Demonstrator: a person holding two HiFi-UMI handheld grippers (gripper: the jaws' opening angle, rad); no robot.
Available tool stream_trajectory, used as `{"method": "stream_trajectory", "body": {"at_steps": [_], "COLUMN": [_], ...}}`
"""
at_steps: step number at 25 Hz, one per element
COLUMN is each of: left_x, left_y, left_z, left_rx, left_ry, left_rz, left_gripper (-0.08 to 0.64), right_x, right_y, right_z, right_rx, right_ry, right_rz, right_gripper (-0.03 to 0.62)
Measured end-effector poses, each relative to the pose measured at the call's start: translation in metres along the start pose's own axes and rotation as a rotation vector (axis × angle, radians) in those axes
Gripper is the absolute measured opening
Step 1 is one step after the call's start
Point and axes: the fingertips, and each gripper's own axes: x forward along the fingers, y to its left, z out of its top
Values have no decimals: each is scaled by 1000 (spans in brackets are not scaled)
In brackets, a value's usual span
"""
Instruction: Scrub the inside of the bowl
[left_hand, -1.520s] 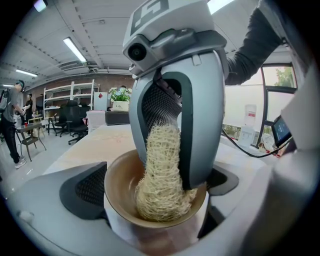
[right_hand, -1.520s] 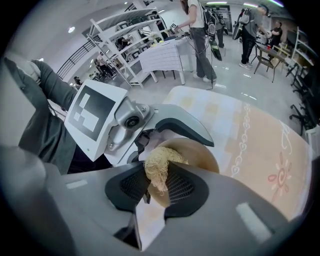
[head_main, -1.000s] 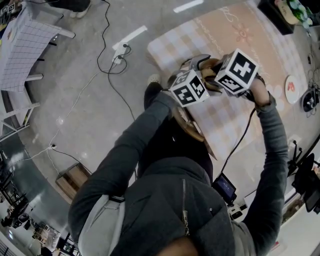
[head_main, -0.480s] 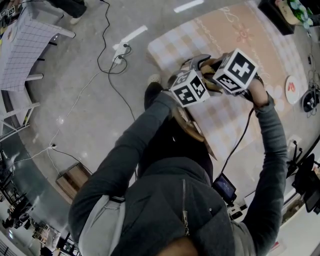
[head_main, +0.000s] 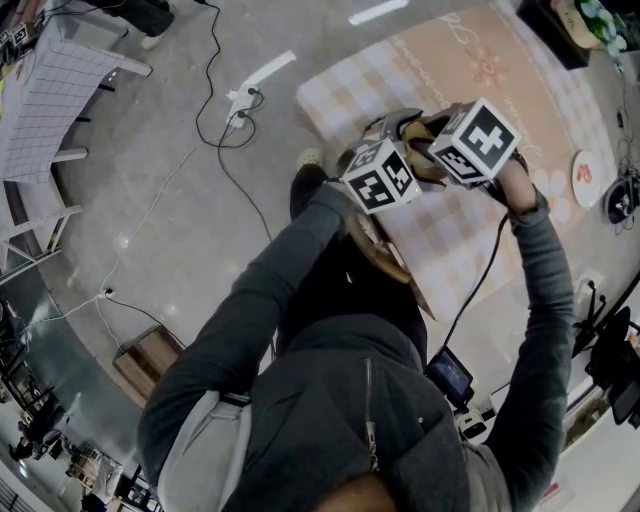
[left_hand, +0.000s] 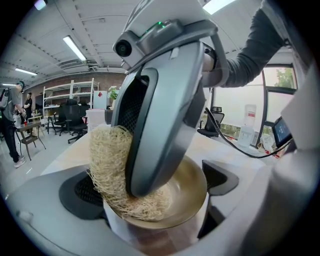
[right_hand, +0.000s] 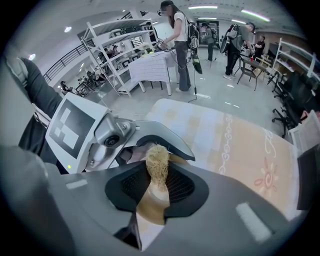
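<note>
A brass bowl (left_hand: 187, 190) is held up in the air, tilted, with my left gripper (left_hand: 155, 202) shut on its rim. My right gripper (right_hand: 157, 187) is shut on a pale fibrous loofah scrubber (right_hand: 157, 162), also seen as a scrubber (left_hand: 110, 160) pressed against the bowl's inner wall at the left. A grey finger (left_hand: 160, 125) of the right gripper reaches down into the bowl. In the head view the left marker cube (head_main: 378, 178) and the right marker cube (head_main: 473, 140) sit close together and hide most of the bowl.
A beige checked mat (head_main: 470, 70) lies on the floor below, with a small white plate (head_main: 584, 178) at its right edge. A power strip with cables (head_main: 240, 105) lies to the left. People and shelves (right_hand: 115, 55) stand far behind.
Almost nothing differs. The right marker cube has wobbled by a few pixels while both grippers keep their hold.
</note>
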Motion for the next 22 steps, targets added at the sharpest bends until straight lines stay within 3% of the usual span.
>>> {"method": "stream_trajectory", "body": {"at_steps": [22], "left_x": [2], "left_y": [0], "left_z": [-2], "left_rx": [-1], "left_ry": [2], "left_rz": [1], "left_gripper": [589], "right_x": [-5], "right_y": [-23], "right_z": [-5], "right_rx": [17], "right_ry": [-82], "right_rz": [-156], "right_gripper": [89]}}
